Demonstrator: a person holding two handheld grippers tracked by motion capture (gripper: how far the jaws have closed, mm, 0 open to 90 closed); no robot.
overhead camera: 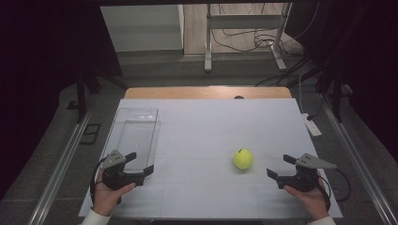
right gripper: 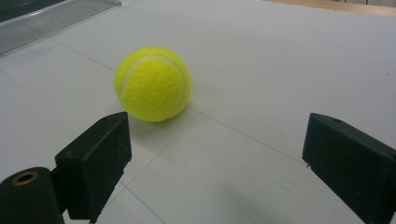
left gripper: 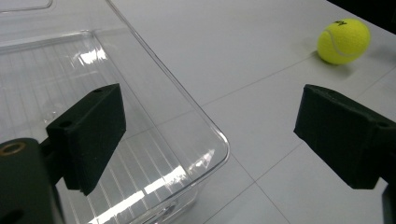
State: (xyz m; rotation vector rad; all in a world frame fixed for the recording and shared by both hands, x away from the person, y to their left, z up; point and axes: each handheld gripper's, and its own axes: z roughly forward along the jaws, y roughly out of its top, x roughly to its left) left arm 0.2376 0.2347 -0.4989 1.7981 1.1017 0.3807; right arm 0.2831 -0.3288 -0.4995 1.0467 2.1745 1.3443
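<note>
On tennis ball (left gripper: 344, 40): unreadable black mark

1. The tabletop (overhead camera: 206, 136) was pale grey-white, crossed by thin seam lines that split it into large panels.
2. A strip of bare wood showed along its far edge.
3. A clear plastic bin (overhead camera: 134, 136) lay on the tabletop's left side, long axis running front to back, ribbed floor visible through its walls.
4. A yellow ball (overhead camera: 243, 159) rested on the tabletop right of centre, near the front, well apart from the bin and casting a soft shadow.
</note>
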